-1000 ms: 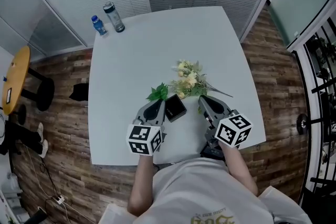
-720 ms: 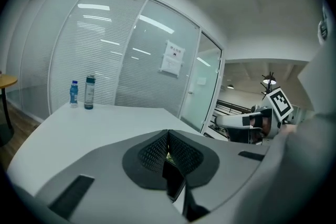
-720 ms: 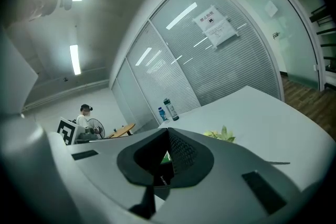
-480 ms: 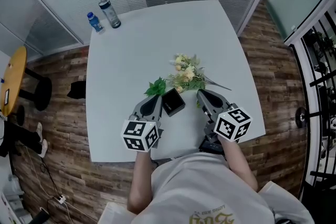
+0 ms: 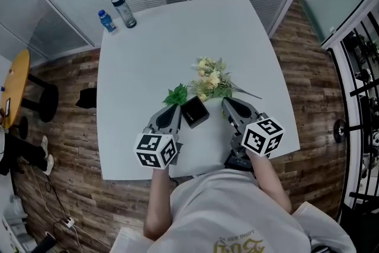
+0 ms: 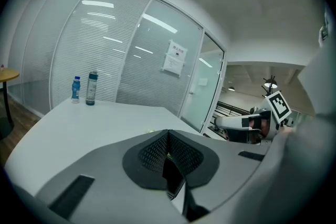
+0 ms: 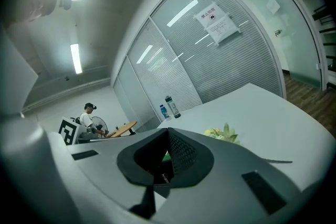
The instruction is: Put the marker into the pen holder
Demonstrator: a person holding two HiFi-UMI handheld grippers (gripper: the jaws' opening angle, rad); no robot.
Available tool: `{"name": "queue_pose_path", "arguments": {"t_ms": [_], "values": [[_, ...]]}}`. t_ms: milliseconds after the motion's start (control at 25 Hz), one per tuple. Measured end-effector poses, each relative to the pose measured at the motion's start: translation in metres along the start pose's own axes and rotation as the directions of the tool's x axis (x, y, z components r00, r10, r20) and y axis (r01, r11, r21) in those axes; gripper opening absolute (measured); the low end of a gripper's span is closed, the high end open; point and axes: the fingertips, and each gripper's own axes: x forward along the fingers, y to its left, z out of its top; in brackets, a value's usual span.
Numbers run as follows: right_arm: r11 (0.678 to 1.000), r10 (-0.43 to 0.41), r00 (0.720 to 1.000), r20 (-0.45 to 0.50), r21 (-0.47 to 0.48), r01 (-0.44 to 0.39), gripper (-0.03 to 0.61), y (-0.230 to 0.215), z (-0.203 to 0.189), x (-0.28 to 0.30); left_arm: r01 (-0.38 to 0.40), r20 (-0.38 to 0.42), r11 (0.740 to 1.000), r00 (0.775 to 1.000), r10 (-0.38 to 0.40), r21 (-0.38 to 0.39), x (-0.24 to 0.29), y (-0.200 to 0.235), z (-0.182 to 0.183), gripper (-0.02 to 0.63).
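A small black square pen holder [image 5: 195, 112] stands on the white table [image 5: 142, 68], just in front of a bunch of flowers [image 5: 210, 81]. My left gripper [image 5: 176, 107] lies at the holder's left side, its tips almost touching it, with the jaws shut and nothing in them [image 6: 168, 132]. To the right of the holder my right gripper [image 5: 225, 101] points toward the flowers. Its jaws also meet at the tip and are empty [image 7: 168, 131]. No marker shows in any view.
Two bottles, one blue [image 5: 107, 21] and one dark-capped [image 5: 124, 10], stand at the table's far left corner. Glass walls with blinds close off the far side. A round yellow table [image 5: 13, 89] stands to the left, and the near table edge is at the person's body.
The head view has shifted slightly, so the table sits a little higher in frame. Both grippers stay on either side of the pen holder.
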Motion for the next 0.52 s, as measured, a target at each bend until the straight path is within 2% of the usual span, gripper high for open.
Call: {"name": "queue_pose_path", "arguments": {"t_ms": [520], "values": [[1.0, 0.005, 1.0, -0.001, -0.026, -0.005, 0.015, 0.0023, 0.0054, 0.0011, 0.018, -0.003, 1.0, 1.0, -0.018, -0.003, 0.0034, -0.005, 0.0015, 0.012]]}}
